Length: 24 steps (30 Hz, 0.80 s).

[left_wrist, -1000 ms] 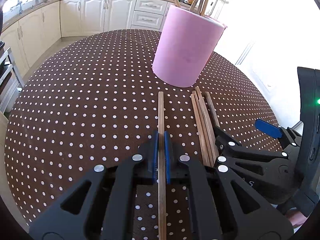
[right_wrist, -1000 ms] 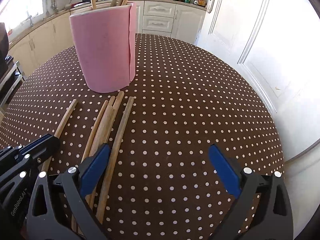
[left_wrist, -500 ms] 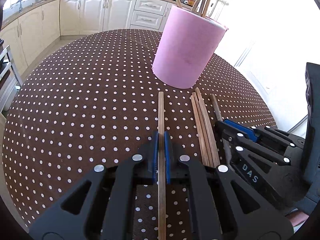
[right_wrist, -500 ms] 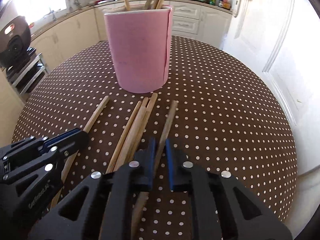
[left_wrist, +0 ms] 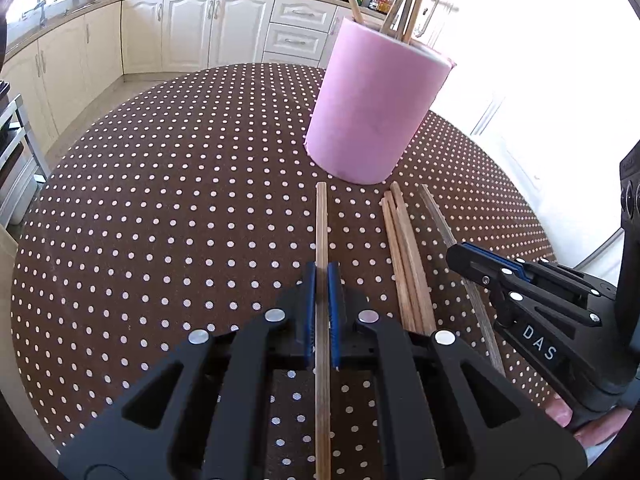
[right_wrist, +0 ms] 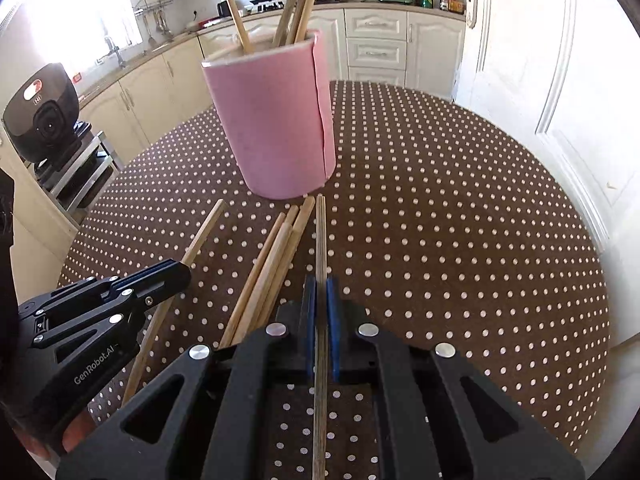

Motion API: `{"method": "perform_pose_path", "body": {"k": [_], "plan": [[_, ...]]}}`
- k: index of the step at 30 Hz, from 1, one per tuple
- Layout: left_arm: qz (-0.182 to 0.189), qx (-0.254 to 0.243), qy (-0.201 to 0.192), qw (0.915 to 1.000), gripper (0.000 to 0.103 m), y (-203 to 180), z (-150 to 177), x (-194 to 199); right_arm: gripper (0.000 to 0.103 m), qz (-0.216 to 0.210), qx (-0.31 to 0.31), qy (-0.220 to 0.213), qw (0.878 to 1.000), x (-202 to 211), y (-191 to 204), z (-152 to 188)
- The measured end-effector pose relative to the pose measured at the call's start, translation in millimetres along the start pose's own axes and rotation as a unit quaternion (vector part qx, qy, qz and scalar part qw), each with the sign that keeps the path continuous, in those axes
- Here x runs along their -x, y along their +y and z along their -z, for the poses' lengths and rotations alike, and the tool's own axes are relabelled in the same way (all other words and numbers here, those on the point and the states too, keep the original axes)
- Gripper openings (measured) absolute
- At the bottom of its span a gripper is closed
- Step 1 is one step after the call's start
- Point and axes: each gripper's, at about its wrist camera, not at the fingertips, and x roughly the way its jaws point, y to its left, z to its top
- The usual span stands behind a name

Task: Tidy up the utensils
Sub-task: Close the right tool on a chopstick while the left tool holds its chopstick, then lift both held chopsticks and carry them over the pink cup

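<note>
Between the blue pads of the left claw point(left_wrist: 322, 276) lies a single wooden chopstick point(left_wrist: 321, 228), clenched along its length and pointing ahead toward the pink holder point(left_wrist: 376, 112); its far tip stops just short of the holder's base. The right claw point(right_wrist: 321, 286) is likewise clenched on a darker chopstick point(right_wrist: 321, 236), which runs straight forward with its tip near the holder's foot. In the left wrist view the right claw shows at the right edge, gripping that darker stick, and in the right wrist view the left claw shows at the lower left with its own stick passing through it.

Between the two held sticks a loose bundle of chopsticks point(right_wrist: 272, 264) rests flat on the tabletop point(right_wrist: 460, 220), the sticks touching one another and fanned slightly at the far end. The holder stands upright on the brown, white-dotted tabletop, with several chopsticks point(right_wrist: 296, 4) leaning inside it and sticking out above the rim. Beyond the tabletop run cream kitchen cabinets point(left_wrist: 192, 28).
</note>
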Motion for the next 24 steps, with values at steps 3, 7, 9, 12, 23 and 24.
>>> {"method": "perform_pose_path", "body": {"k": [3,7,9,12,23,24], "plan": [[0.006,0.005,-0.005,1.0000,0.006,0,-4,6,0.004,-0.004,-0.006,-0.008,1.000,5,-5,-3],[0.009,0.005,-0.018,0.9998,0.006,0,-13,14,0.004,-0.008,-0.011,-0.024,1.000,14,-6,-4],[0.008,0.004,-0.025,0.9996,0.006,-2,-17,18,0.004,-0.008,-0.013,-0.034,0.999,21,-10,-4],[0.010,0.006,-0.037,0.9993,0.006,-4,-21,26,0.004,-0.012,-0.020,-0.048,0.999,30,-15,-6],[0.011,-0.004,-0.084,0.9964,0.006,-22,-36,55,0.004,-0.020,-0.037,-0.104,0.994,56,-15,-22],[0.011,-0.006,-0.088,0.9960,0.006,-25,-38,57,0.004,-0.022,-0.037,-0.108,0.993,58,-15,-24]]}}
